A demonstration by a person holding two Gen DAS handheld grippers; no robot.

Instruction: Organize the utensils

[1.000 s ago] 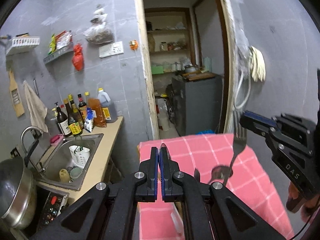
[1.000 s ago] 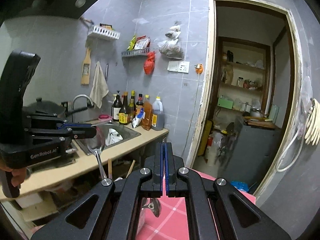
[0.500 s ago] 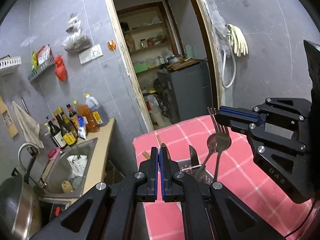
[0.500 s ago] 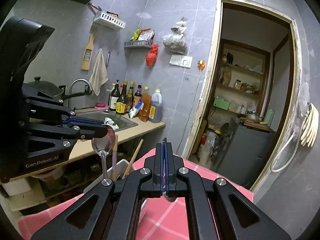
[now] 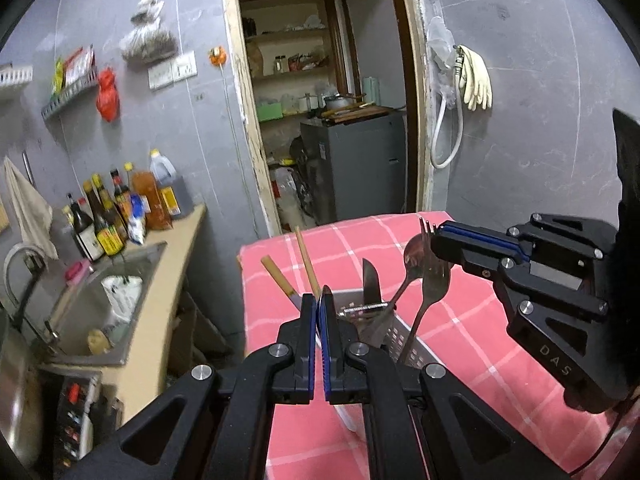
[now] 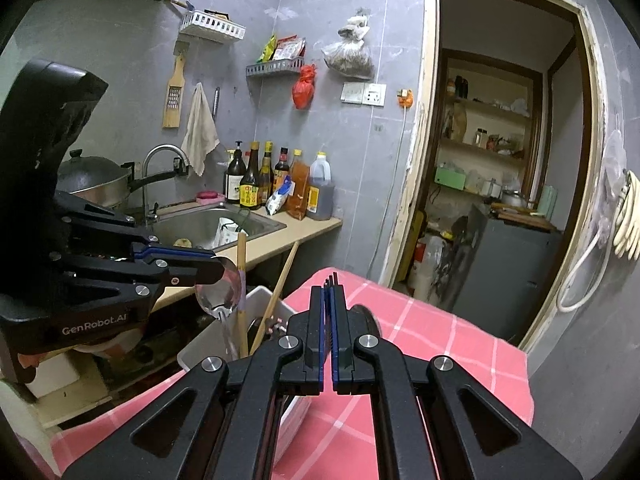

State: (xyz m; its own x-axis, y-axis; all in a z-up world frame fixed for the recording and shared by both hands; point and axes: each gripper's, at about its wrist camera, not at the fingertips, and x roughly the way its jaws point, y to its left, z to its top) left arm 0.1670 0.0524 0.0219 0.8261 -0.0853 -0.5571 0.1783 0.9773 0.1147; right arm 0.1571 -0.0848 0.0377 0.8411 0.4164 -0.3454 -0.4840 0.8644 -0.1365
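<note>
Steel fork (image 5: 430, 280) pinched in right tool (image 5: 436, 236) above holder (image 5: 400, 336).

Small home kitchen, grey-tiled walls. Landmark: steel sink (image 6: 212, 220) set in a beige counter; sauce and oil bottles (image 6: 276, 184) stand just behind it, a lidded wok (image 6: 92, 180) to its left, a rag (image 6: 199, 136) and grater (image 6: 175, 88) hanging above. Right of the sink, a doorway (image 6: 504, 160) opens onto pantry shelves.
</note>
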